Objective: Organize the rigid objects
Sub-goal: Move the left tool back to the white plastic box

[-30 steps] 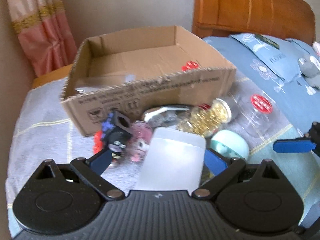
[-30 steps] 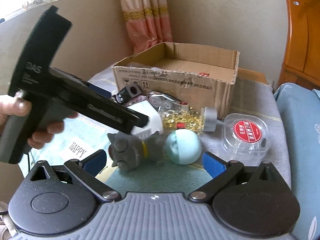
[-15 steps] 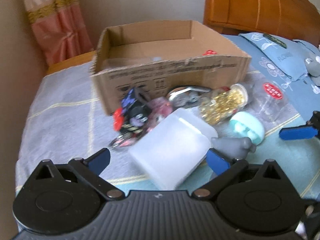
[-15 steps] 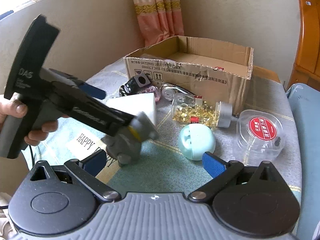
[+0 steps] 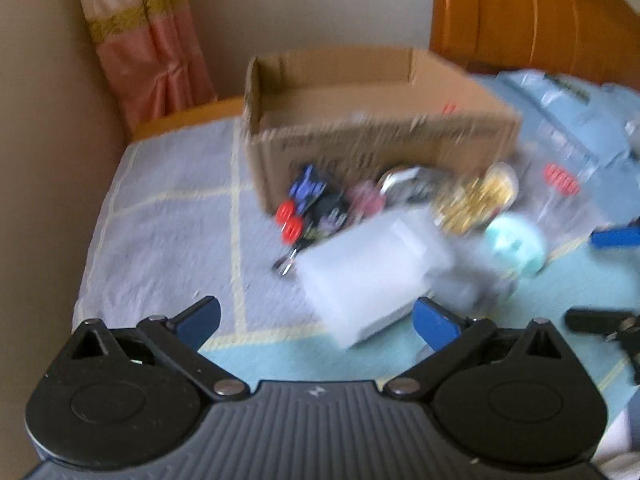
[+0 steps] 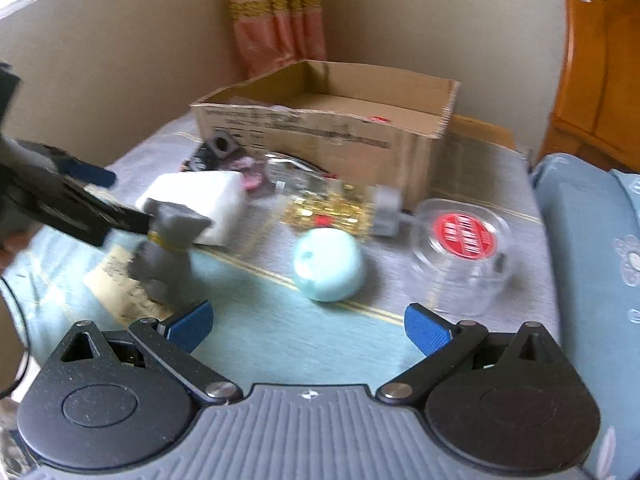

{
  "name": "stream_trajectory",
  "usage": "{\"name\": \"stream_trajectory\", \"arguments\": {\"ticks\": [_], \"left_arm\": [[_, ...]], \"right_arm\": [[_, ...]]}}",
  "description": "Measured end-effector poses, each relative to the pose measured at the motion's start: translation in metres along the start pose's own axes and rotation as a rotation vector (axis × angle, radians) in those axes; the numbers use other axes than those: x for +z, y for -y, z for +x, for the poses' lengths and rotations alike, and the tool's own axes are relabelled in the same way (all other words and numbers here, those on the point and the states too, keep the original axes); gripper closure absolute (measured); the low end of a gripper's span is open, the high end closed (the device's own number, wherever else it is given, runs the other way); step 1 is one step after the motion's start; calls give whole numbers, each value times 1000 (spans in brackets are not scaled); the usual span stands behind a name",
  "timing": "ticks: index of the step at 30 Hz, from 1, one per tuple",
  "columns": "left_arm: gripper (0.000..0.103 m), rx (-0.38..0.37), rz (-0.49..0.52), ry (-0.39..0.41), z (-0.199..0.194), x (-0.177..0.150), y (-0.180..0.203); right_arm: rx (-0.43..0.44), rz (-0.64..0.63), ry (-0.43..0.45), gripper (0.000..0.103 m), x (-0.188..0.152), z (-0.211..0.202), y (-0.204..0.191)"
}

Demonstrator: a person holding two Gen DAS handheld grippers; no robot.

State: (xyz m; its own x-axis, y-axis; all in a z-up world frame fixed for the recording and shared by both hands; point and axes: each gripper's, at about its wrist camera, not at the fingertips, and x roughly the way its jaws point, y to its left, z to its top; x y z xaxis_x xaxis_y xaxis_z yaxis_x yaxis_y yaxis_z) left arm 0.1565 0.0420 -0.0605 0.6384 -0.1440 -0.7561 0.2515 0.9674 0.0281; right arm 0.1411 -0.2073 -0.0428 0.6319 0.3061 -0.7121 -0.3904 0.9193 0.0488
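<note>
An open cardboard box stands at the back of the bed; it also shows in the right wrist view. In front of it lie a white plastic box, a mint round case, a bottle of yellow capsules, a clear jar with a red label, a grey cat figure and small toys. My left gripper is open and empty, just short of the white box. My right gripper is open and empty, in front of the mint case. The left view is blurred.
A wall and a pink curtain stand at the left and back. A wooden headboard rises at the back right. A blue pillow lies to the right. The left gripper's body reaches in beside the cat figure.
My left gripper has pulled back from the white box and let it go; the box now lies tilted. The grey cat figure has turned. My right gripper has risen slightly.
</note>
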Motion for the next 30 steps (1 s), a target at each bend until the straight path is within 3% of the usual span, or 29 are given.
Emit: {"name": "stream_trajectory", "arguments": {"ticks": [4, 10, 13, 17, 25, 30], "left_arm": [[1, -33, -50, 44, -2, 20, 6], [1, -20, -75, -4, 30, 35, 22], [1, 25, -81, -51, 45, 34, 24], [1, 12, -119, -76, 45, 29, 19], [1, 41, -237, -69, 20, 10, -9], [1, 51, -253, -79, 24, 13, -13]], "right_arm": [[-81, 19, -4, 0, -3, 2, 16], [-155, 101, -4, 0, -12, 9, 45], [-165, 128, -5, 0, -16, 12, 54], [-168, 130, -6, 0, -16, 19, 59], [-176, 82, 16, 0, -13, 30, 63], [-162, 63, 35, 0, -10, 34, 67]]}}
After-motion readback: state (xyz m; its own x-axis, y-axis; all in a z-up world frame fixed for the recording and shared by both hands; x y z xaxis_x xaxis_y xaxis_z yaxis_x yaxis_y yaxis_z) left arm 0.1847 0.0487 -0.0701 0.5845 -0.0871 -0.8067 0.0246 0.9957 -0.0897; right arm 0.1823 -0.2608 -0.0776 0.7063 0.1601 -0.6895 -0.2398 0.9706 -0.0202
